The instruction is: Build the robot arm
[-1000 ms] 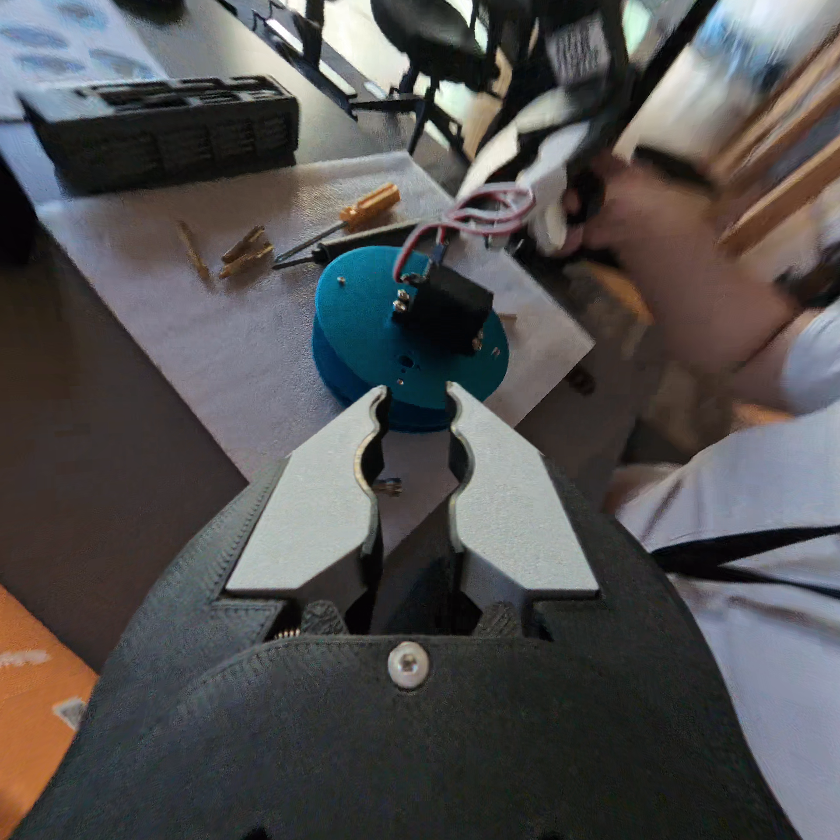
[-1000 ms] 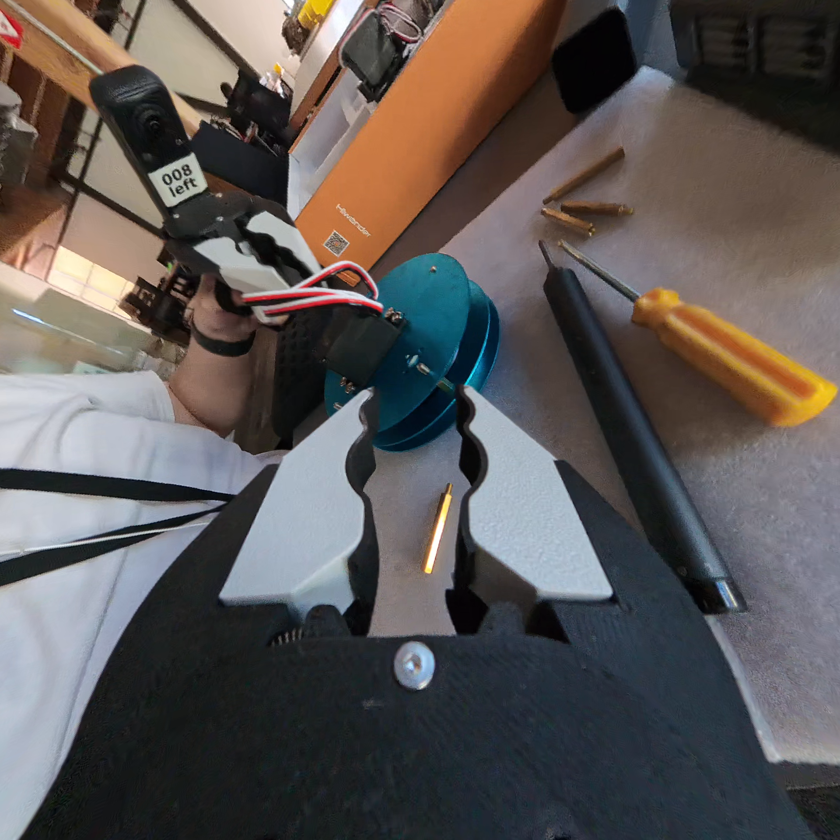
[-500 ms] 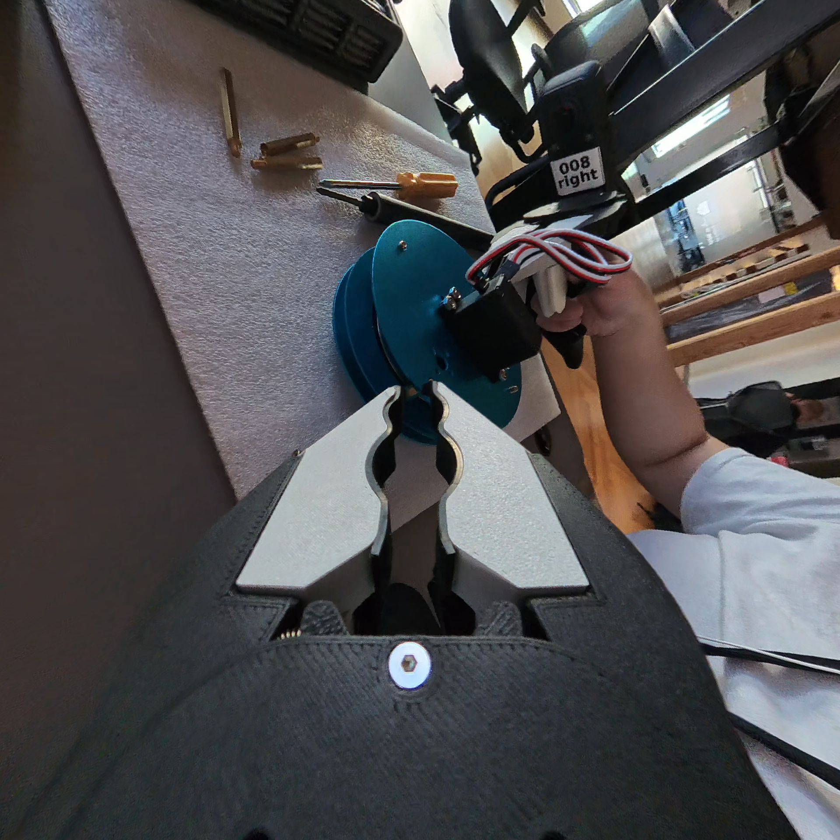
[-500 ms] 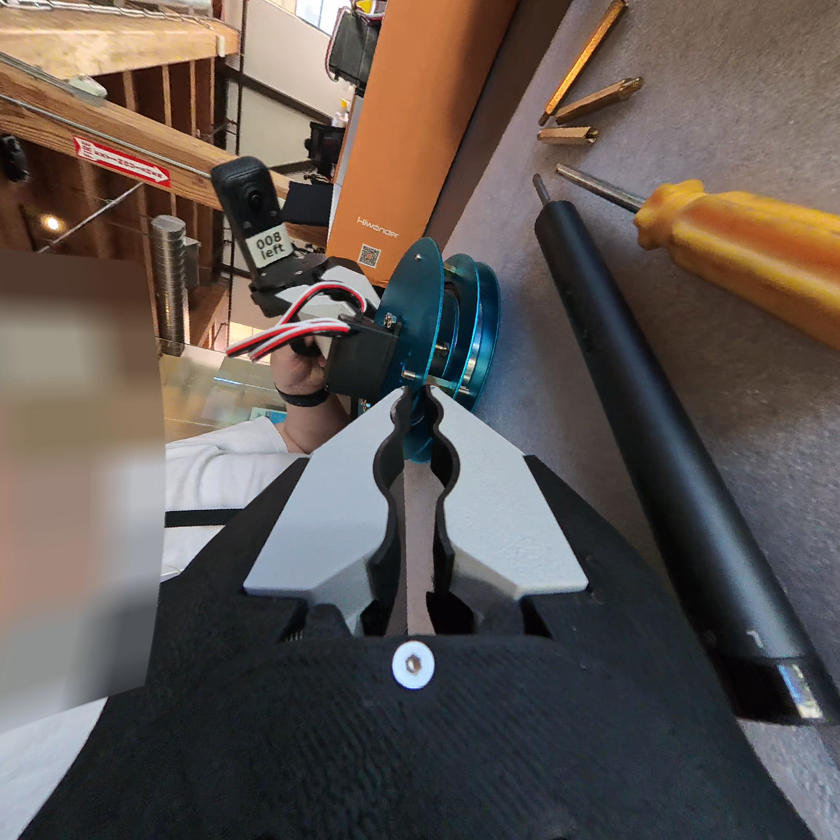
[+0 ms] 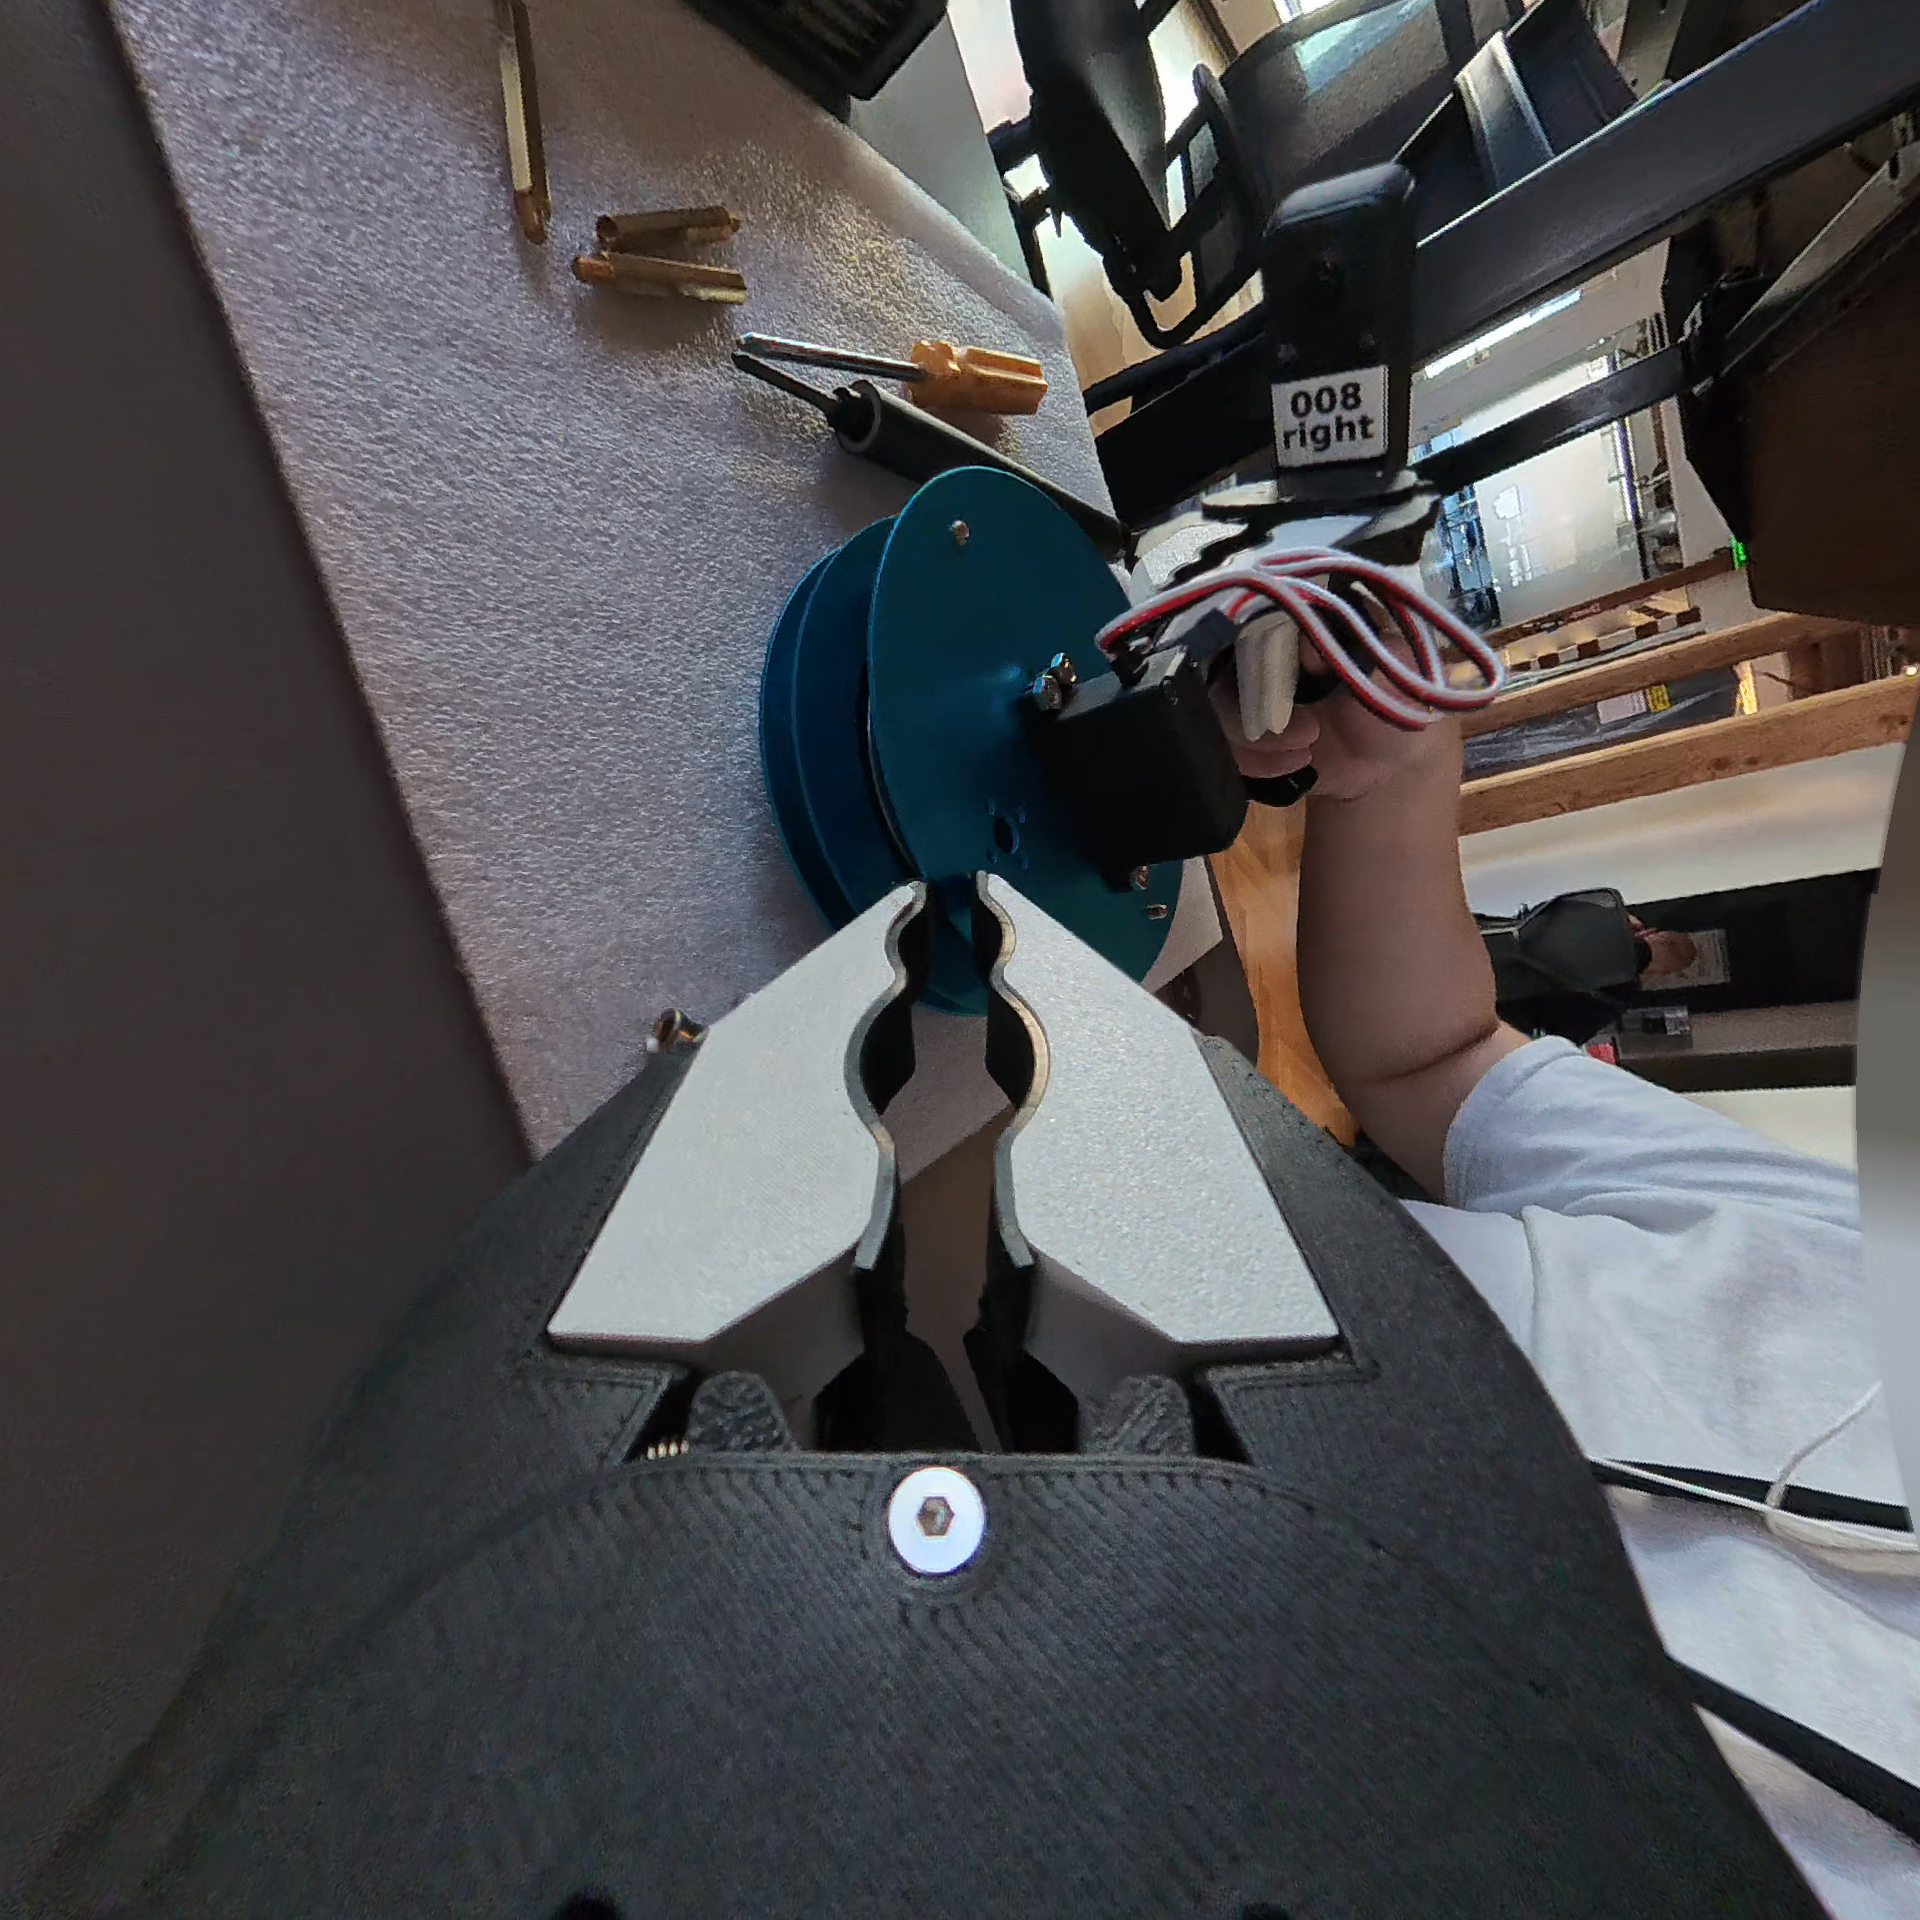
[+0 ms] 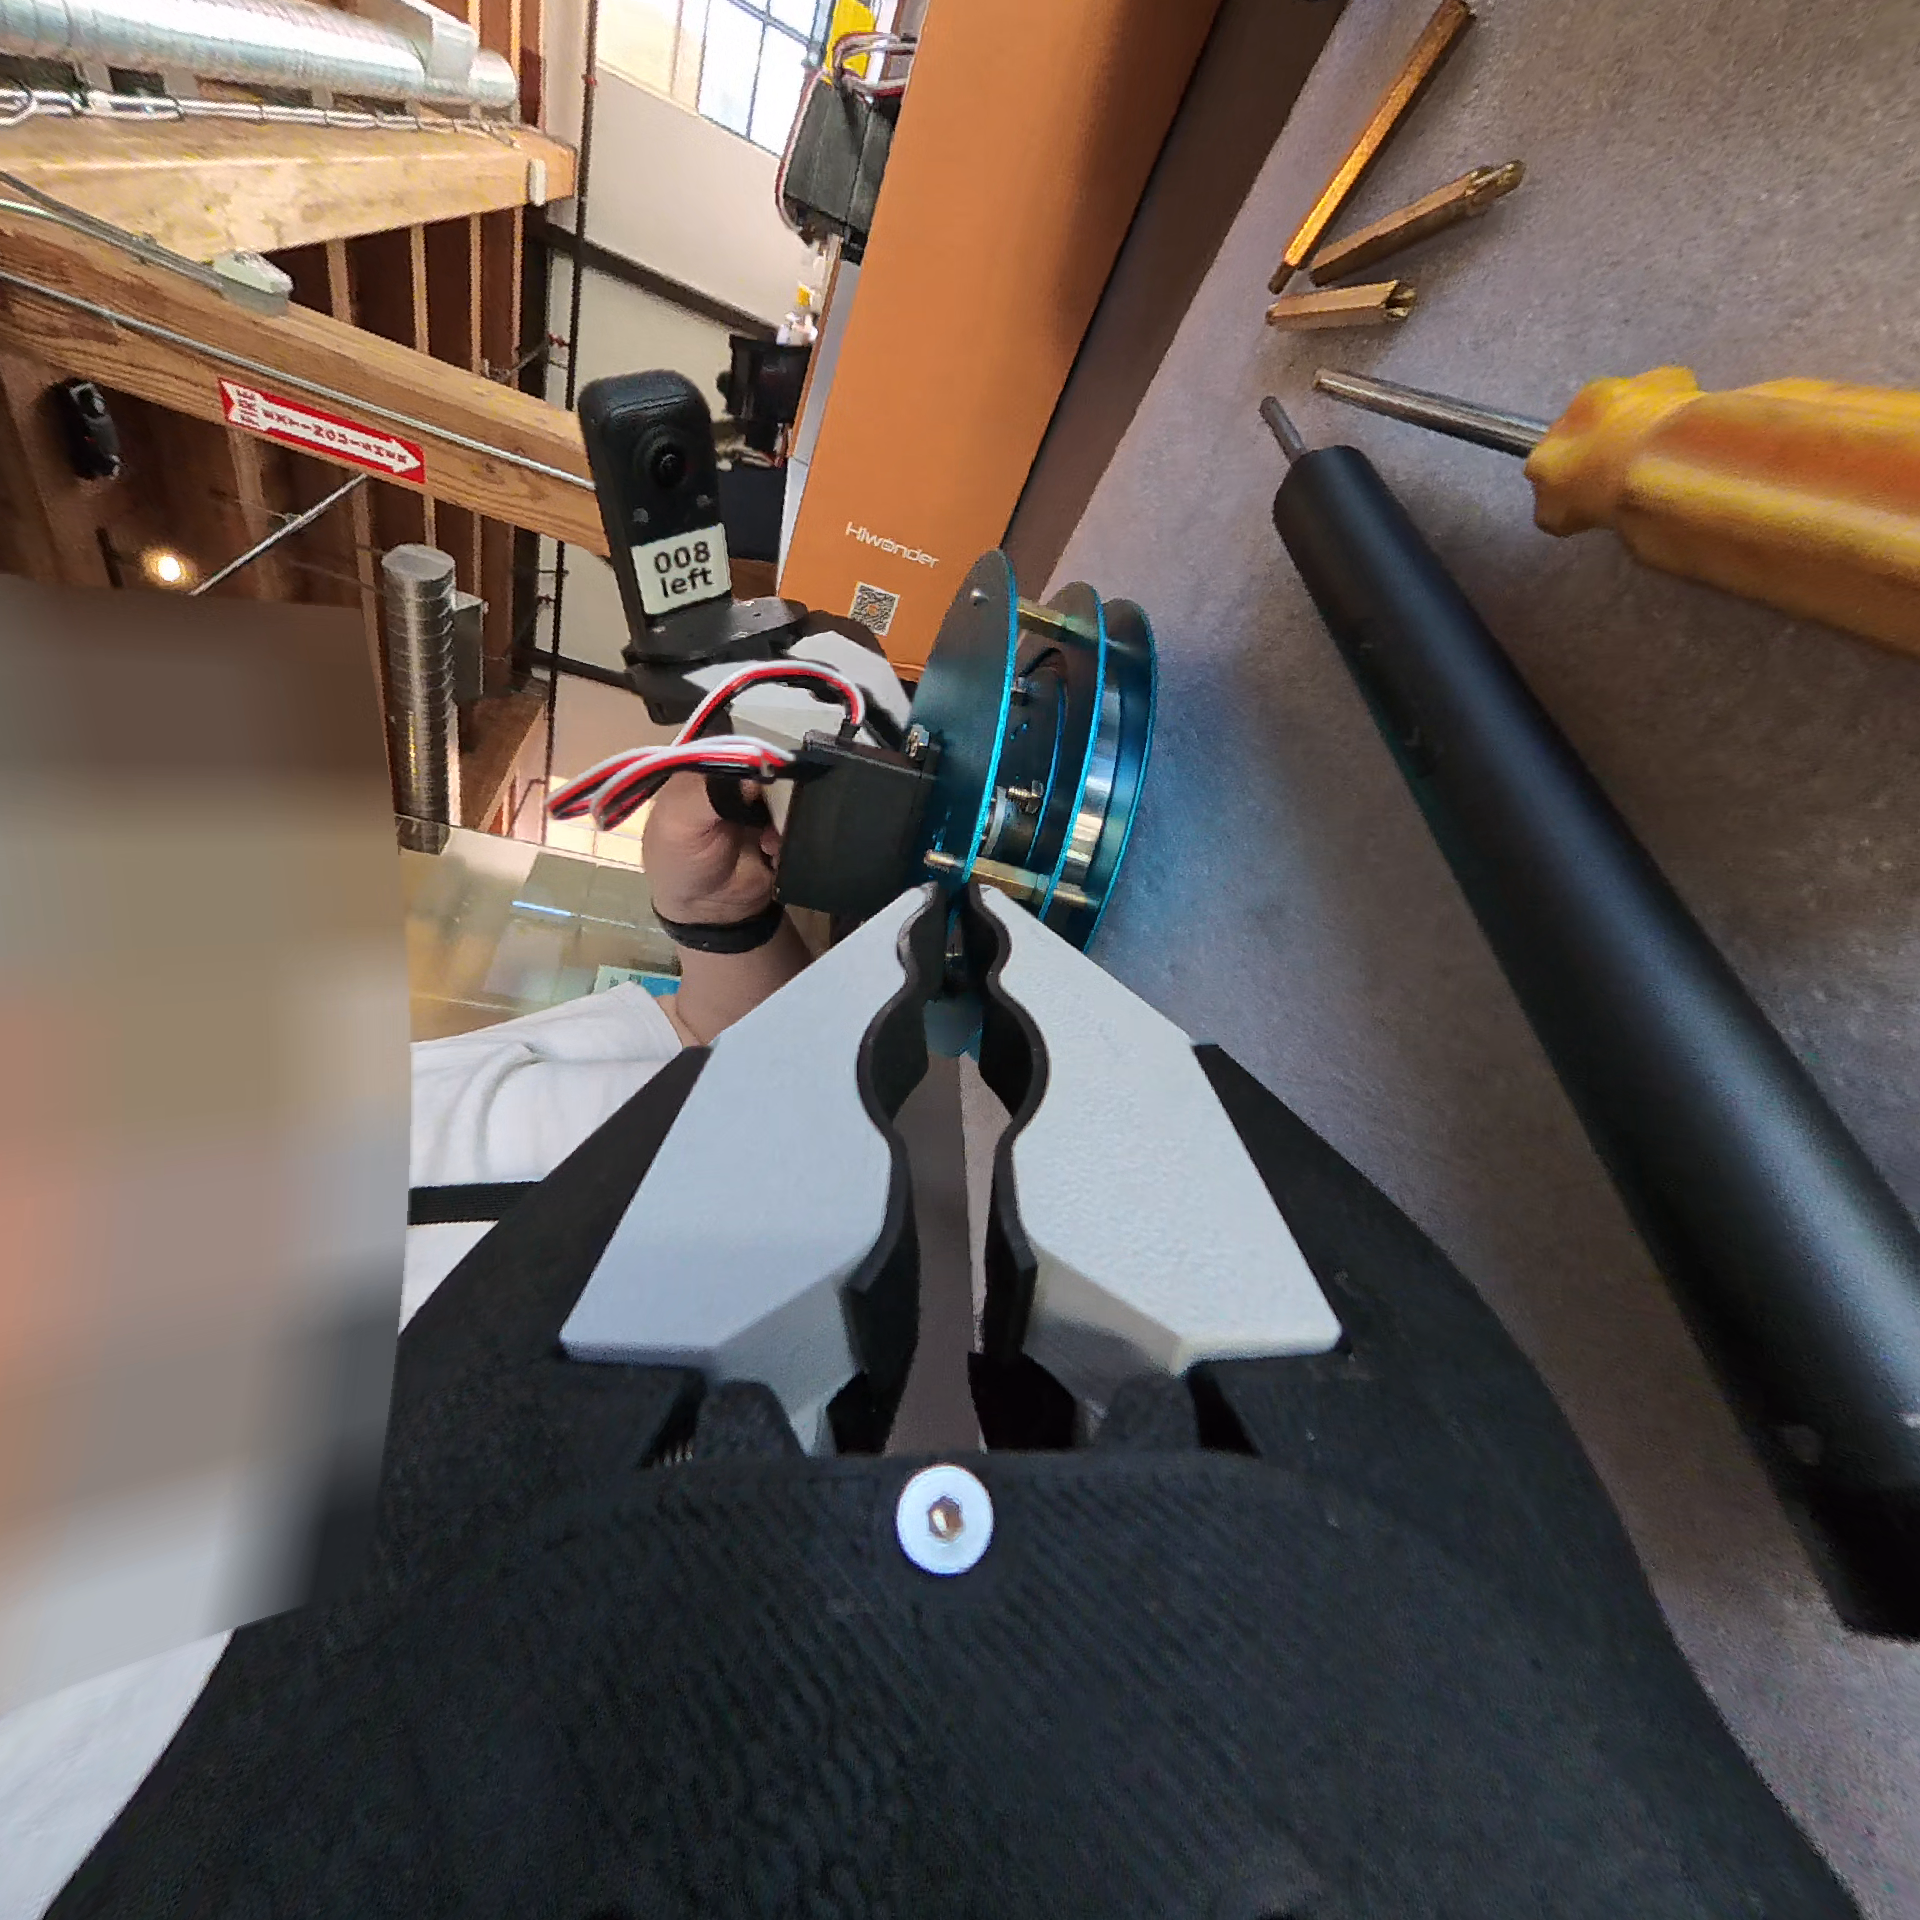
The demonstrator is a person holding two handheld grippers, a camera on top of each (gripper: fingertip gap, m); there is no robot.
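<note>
A blue round assembly of stacked plates (image 5: 966,707) lies on a grey foam mat (image 5: 468,520). A black servo (image 5: 1143,758) with red, white and black wires (image 5: 1351,623) is bolted on its top plate. My left gripper (image 5: 951,894), rolled on its side, is shut on the near rim of the top plate. My right gripper (image 6: 951,904), also on its side, is shut on the opposite rim of the same assembly (image 6: 977,727), beside the servo (image 6: 852,821). Each gripper shows in the other's view, held by a hand.
A black rod-shaped tool (image 6: 1610,935), a yellow-handled screwdriver (image 6: 1745,499) and three brass standoffs (image 6: 1382,229) lie on the mat (image 6: 1299,987) beyond the assembly. A small screw (image 5: 675,1029) lies by my left finger. An orange box (image 6: 966,312) stands past the mat's edge. Some 11 centimetres of space lies between my two pairs of fingers.
Both grippers were open beside the assembly a second ago. They have rolled onto their sides, moved in and closed on the top plate's rim from opposite sides.
</note>
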